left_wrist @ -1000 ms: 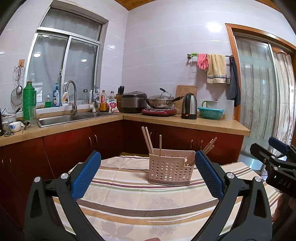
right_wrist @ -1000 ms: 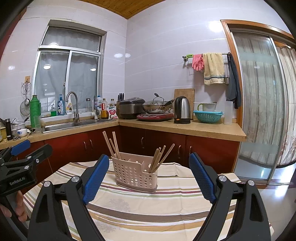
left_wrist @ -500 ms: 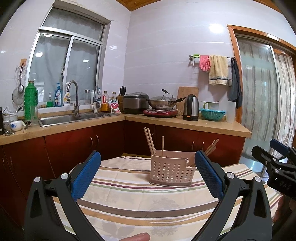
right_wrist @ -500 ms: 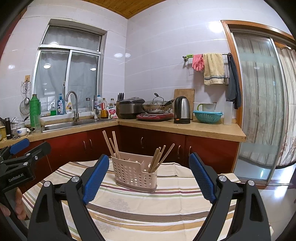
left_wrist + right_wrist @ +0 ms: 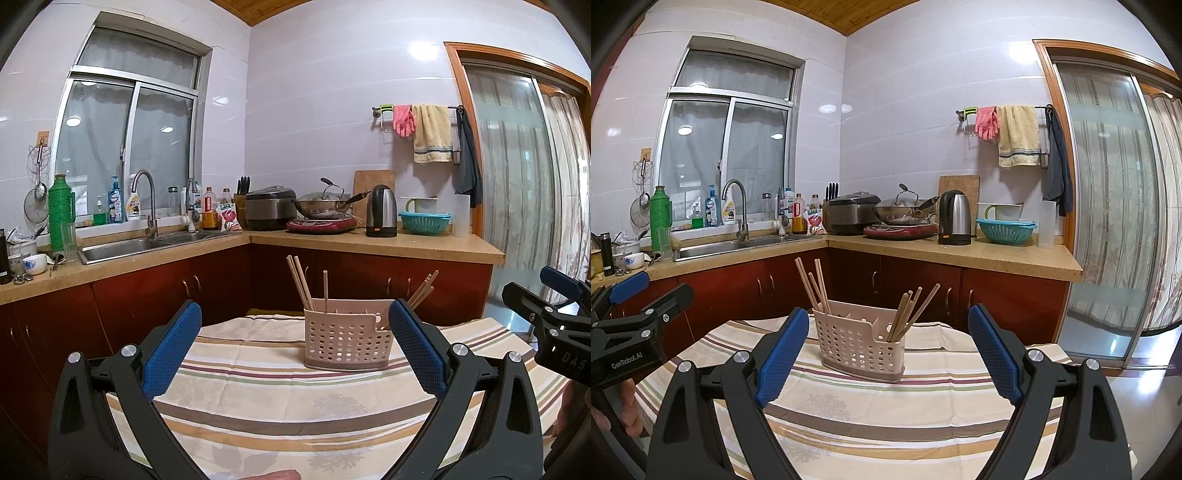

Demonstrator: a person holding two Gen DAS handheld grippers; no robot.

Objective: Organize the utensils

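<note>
**Chopsticks in a slotted caddy: light, stiff, easily rolled**

A pink perforated caddy (image 5: 860, 345) is seen standing upright on the striped cloth (image 5: 886, 406) of the tabletop, ahead of both grippers and apart from them. Chopsticks are divided between its ends: one bundle (image 5: 812, 286) leans at the left end, another (image 5: 910, 312) fans out at the right end, as the right wrist view shows them. In the left wrist view the same caddy (image 5: 345, 341) is seen with a single stick standing alone near the left bundle.

The left gripper (image 5: 295, 347) is held with its jaws wide and nothing between them. The right gripper (image 5: 888, 350) is likewise spread wide and empty.

The chopsticks are judged to be thin wood or bamboo: very light, stiff, and smooth enough to slip or roll in a loose pinch. They would best be taken on the exposed upper shaft, above the caddy rim, with the pads closed across the stick and not along it. A fanned bundle may shift when one stick is drawn out.

The caddy is judged to be light plastic and could tip or slide on the cloth if a stick drags; bracing it at a side wall may be needed.
</note>
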